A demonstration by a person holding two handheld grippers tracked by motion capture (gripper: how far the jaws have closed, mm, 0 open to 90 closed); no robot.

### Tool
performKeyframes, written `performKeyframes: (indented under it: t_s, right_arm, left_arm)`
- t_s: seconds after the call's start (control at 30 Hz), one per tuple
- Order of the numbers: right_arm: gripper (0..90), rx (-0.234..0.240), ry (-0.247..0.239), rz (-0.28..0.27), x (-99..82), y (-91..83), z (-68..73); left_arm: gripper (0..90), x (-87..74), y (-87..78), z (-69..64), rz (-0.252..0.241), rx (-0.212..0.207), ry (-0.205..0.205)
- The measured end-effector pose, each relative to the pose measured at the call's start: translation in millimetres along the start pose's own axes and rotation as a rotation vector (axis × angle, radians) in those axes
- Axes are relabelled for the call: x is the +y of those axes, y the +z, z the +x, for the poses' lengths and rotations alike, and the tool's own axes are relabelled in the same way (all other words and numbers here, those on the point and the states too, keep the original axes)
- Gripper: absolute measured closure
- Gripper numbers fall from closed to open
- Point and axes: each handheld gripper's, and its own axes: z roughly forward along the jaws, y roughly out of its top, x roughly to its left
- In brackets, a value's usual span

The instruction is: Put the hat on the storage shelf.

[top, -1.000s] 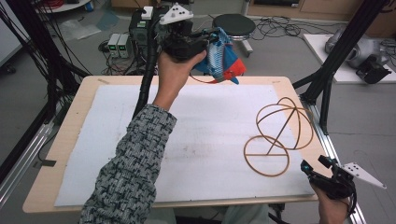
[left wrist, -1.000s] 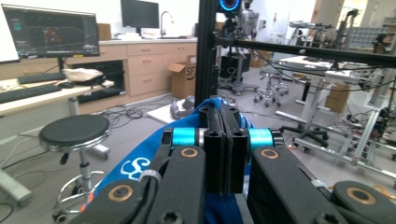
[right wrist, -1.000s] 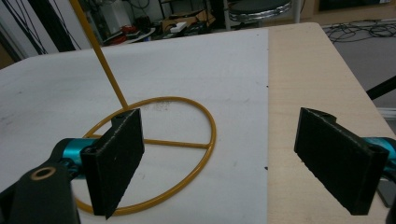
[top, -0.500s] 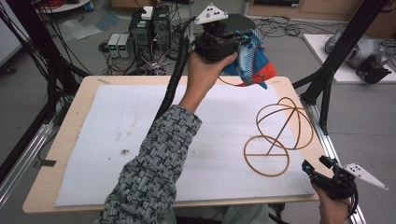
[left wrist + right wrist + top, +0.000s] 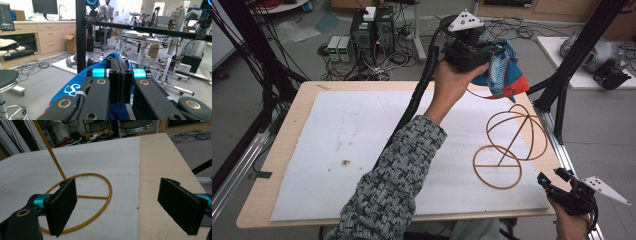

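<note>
Blue cloth (image 5: 506,75) with white and red patches hangs bunched from the left gripper (image 5: 489,50), whose jaws are pressed together on a fold of it; in the left gripper view the same fabric (image 5: 72,90) wraps round the closed jaws and shows a white printed mark. That gripper is held high over the far edge of the table (image 5: 282,145), above its far right part, so the cloth dangles in the air and touches nothing below. Down and to the right of it, on the white mat (image 5: 337,150), stands the yellow wire stand (image 5: 512,140): a flat ring base with a straight rod rising at a slant into a cage of hoops. It holds nothing at this moment. By my reading, the cloth is bound for that stand, which lies nearer the person and slightly right of the cloth; the left hand is the one to bring it there. At the near right corner the right gripper (image 5: 557,182) rests with jaws spread wide and empty, pointing at the stand's ring base (image 5: 100,192).
</note>
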Motion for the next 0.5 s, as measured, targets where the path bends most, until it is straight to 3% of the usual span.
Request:
performKeyframes:
  t_s: [0.33, 0.5]
  right_arm:
    - [14.9, -0.010, -0.008, -0.015, -0.9, -6.0, -3.7]
    - [14.9, -0.020, 0.011, 0.008, -1.0, -6.2, -1.8]
  left_arm:
    - [88.7, -2.9, 15.0, -16.6, 0.013, -0.045, 0.006]
    - [88.6, -8.0, 22.4, -24.1, 0.039, -0.073, 0.004]
